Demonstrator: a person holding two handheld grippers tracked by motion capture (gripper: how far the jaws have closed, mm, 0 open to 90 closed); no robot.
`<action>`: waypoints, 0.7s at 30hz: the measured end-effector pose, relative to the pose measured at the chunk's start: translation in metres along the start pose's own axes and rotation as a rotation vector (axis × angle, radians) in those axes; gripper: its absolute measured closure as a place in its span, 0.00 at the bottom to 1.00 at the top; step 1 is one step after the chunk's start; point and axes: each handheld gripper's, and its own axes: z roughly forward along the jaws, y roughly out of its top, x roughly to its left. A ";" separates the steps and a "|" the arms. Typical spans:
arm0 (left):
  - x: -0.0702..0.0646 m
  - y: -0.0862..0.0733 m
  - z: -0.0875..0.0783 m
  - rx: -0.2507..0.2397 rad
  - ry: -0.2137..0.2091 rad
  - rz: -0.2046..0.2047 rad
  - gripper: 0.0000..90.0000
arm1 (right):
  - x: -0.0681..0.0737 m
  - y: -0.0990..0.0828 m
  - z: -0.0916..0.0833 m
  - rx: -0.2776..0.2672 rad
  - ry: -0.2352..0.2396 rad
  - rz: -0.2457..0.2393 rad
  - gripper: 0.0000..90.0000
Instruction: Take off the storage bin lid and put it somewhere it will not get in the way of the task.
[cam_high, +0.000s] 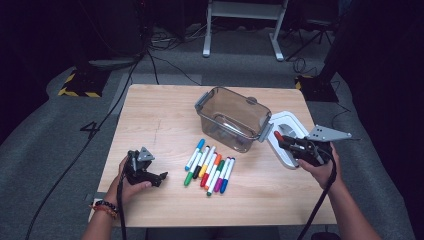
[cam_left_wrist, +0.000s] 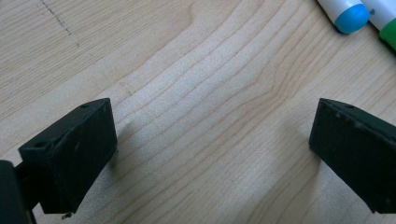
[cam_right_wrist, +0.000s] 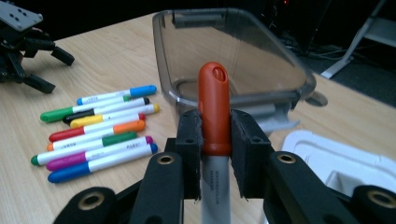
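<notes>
Room: dark, with grey carpet (cam_high: 60, 130) around the table; black cables run across the floor at the upper left of the high view, and a white frame stand (cam_high: 245, 25) is at top centre.
Surface: light wooden table (cam_high: 150, 115) filling the middle of the high view, grain plainly visible in the left gripper view.
Container: clear grey plastic bin (cam_high: 233, 117) just above centre of the high view, open top, standing on the table; a white lid (cam_high: 287, 125) lies just beside it toward the right.
Marker row: capped markers (cam_high: 209, 170) lie side by side on the table below the bin, at frame centre, all slanting from lower left to upper right.
Held item: red marker (cam_right_wrist: 214, 112), at centre of the right gripper view and at right of centre in the high view.
Held item axis: long axis runs along the jaws; the red cap end points away from the hand, toward the bin, up and left in the high view.
Right gripper (cam_high: 286, 142): jaws closed narrow, clamped on the marker at the base of its cap; raised off the table beside the lid.
Left gripper (cam_high: 156, 178): lower left of the high view, jaws spread wide, nothing between them, low over bare wood, near the blue-capped end of the row.
</notes>
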 end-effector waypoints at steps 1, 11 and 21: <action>0.000 0.000 0.000 0.000 0.000 0.000 0.01 | -0.001 0.005 0.000 -0.003 0.002 -0.010 0.83; 0.000 0.000 0.000 0.000 0.000 0.000 0.01 | -0.002 0.055 0.012 -0.034 0.008 -0.062 0.83; 0.000 0.000 0.000 0.000 0.000 0.000 0.01 | 0.000 0.098 0.041 -0.017 0.047 -0.096 0.83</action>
